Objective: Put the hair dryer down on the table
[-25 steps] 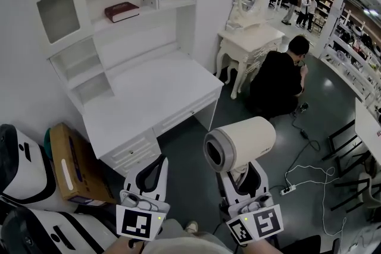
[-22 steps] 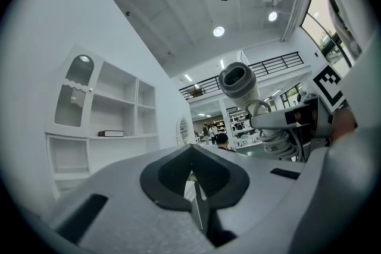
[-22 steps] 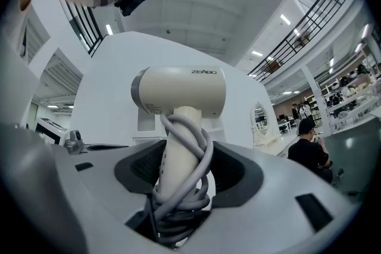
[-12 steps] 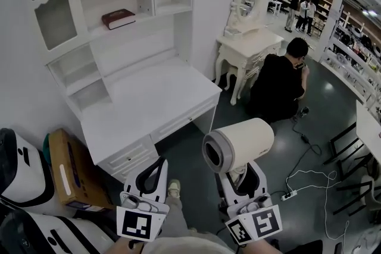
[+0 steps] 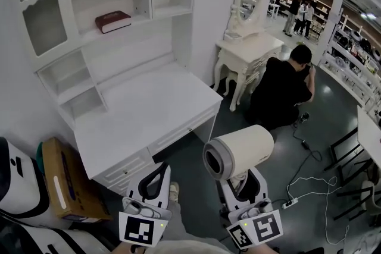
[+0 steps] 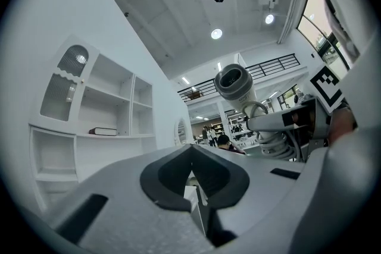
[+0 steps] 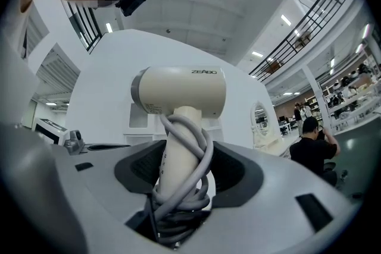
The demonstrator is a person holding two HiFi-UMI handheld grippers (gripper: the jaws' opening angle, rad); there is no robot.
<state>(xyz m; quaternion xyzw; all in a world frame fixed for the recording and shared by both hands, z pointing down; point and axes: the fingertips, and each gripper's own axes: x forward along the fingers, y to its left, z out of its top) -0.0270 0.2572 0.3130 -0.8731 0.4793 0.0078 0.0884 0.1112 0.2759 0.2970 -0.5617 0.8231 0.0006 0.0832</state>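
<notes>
Hair dryer grasped upright by right hand-held gripper, off desk's front edge; left hand-held gripper clenched.

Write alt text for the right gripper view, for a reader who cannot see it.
A cream hair dryer stands upright in the right claw, gripped by its handle, with its grey cord wound round the handle. At far right, a person in black crouches on the floor.

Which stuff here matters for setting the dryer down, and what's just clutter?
In the job: hair dryer, right gripper clamping its handle, white desk.
Lying about: book on the shelf, cardboard box, dressing table, power strip.
</notes>
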